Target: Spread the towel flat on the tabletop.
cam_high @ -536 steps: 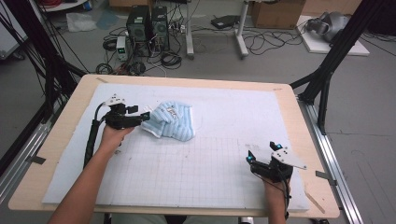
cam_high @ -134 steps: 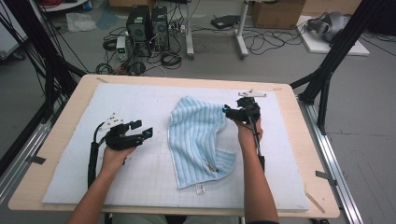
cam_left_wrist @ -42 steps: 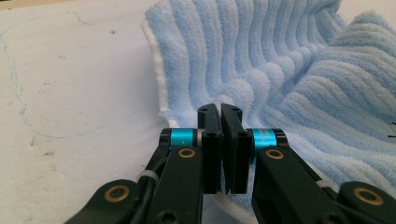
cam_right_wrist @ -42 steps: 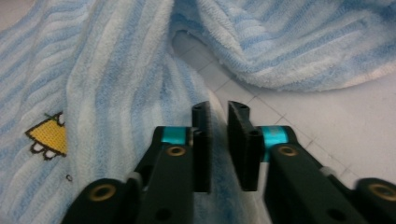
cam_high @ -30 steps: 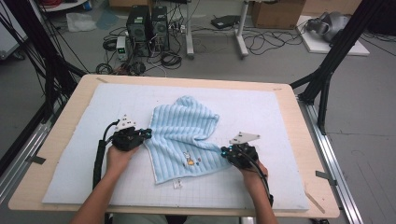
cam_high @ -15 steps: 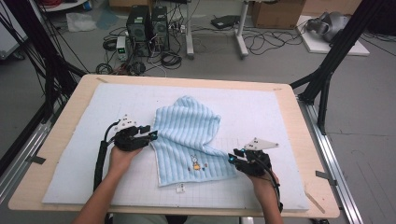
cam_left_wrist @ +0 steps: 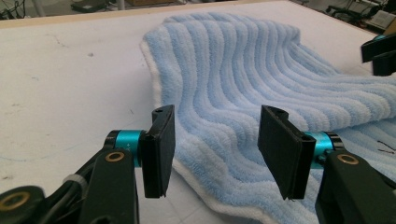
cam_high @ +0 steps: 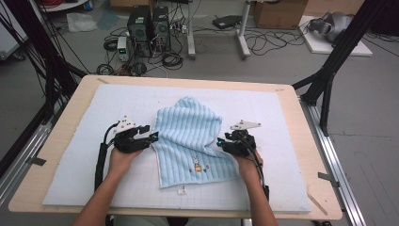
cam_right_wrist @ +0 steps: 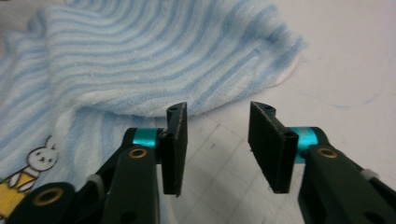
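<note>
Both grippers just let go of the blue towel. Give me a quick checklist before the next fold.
1. Left gripper open, jaws just been opening, not pressing the towel: ok.
2. Right gripper open, jaws just been opening, only the white mat between them: ok.
3. Towel wholly on the mat: ok.
4. Towel flat: not ok, its far part is folded over and humped.
5. Rabbit print face up near the front edge: ok.

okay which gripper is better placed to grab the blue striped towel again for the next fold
Probably left. The left gripper has its open jaws straddling the edge of the light blue striped terry towel. The right gripper, also open, has only the white gridded mat between its jaws, the towel's edge lying just beyond.
</note>
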{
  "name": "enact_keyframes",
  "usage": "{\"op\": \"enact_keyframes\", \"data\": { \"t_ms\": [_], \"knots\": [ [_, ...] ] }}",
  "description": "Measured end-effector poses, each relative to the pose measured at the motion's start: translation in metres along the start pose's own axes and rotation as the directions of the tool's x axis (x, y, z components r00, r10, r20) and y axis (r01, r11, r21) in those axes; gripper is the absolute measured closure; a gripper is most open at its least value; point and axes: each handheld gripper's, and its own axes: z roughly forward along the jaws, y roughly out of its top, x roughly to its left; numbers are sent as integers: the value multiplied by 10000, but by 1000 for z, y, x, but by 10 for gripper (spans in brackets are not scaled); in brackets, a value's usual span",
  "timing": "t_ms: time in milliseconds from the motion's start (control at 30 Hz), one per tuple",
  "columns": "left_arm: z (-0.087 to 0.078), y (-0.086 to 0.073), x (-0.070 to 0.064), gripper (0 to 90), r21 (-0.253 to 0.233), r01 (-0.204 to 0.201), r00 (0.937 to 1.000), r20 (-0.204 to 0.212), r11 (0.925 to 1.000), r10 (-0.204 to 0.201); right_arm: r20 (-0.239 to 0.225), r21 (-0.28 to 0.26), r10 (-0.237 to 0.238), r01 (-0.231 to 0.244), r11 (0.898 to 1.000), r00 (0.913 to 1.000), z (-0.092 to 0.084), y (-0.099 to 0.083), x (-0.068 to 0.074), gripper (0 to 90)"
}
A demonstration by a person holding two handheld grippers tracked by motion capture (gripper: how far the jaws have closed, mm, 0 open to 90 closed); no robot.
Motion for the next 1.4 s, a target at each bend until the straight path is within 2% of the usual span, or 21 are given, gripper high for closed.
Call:
{"op": "enact_keyframes", "data": {
  "t_ms": [33, 167, 267, 300, 433, 600, 700, 767, 867, 967, 1033, 1100, 1167, 1233, 1267, 1333, 1400],
  "knots": [
    [-1, 0, 0, 467, -10, -9, 10000, 4, 10000, 9, -28, 312, -183, 183, 9993, 9998, 10, 2, 3, 641],
    [-4, 0, 2, 467, -172, 85, 9999, -87, 9998, -87, -221, 571, -359, 371, 9977, 9991, 21, 3, 7, 662],
    [-6, 0, 3, 467, -249, 123, 9998, -122, 9996, -126, -379, 593, -229, 251, 9979, 9990, 27, 5, 9, 664],
    [-6, 0, 3, 467, -298, 139, 9998, -143, 9995, -144, -512, 518, -29, 56, 9986, 9987, 30, 8, 11, 665],
    [-7, -2, 3, 467, -325, 163, 9997, -155, 9993, -168, -673, 455, -52, 83, 9989, 9977, 36, 15, 15, 683],
    [-10, -3, 4, 467, -347, 181, 9996, -210, 9992, -188, -914, 762, -488, 558, 9955, 9946, 54, 30, 28, 731],
    [-11, -3, 4, 467, -350, 186, 9995, -237, 9992, -194, -1043, 715, -586, 663, 9952, 9928, 58, 37, 31, 732],
    [-12, -3, 5, 467, -368, 192, 9995, -229, 9991, -201, -1155, 717, -846, 932, 9931, 9897, 62, 43, 37, 735],
    [-12, -4, 5, 467, -423, 246, 9994, -234, 9988, -256, -1214, 1008, -1135, 1261, 9869, 9861, 70, 50, 44, 735],
    [-12, -4, 5, 467, -398, 202, 9995, -215, 9990, -211, -1235, 1052, -1274, 1406, 9845, 9841, 76, 52, 48, 732],
    [-13, -4, 5, 467, -420, 217, 9995, -203, 9989, -226, -1281, 1072, -1353, 1494, 9829, 9825, 78, 52, 49, 699],
    [-13, -5, 4, 467, -431, 227, 9995, -198, 9988, -235, -1250, 1118, -1325, 1466, 9828, 9833, 78, 51, 49, 589],
    [-13, -5, 4, 467, -398, 243, 9995, -193, 9989, -251, -934, 1170, -1178, 1284, 9848, 9886, 76, 50, 48, 474],
    [-12, -6, 4, 467, -360, 220, 9995, -216, 9991, -228, -1073, 1215, -847, 976, 9878, 9906, 77, 47, 45, 473],
    [-12, -6, 4, 467, -380, 246, 9994, -220, 9990, -254, -1161, 1222, -620, 762, 9896, 9913, 77, 46, 44, 484],
    [-12, -6, 4, 468, -358, 250, 9994, -210, 9990, -258, -1349, 1222, -516, 683, 9902, 9895, 77, 46, 44, 547],
    [-12, -6, 4, 468, -358, 241, 9995, -202, 9991, -248, -1620, 1278, -438, 649, 9897, 9858, 77, 46, 44, 703]
  ]
}}
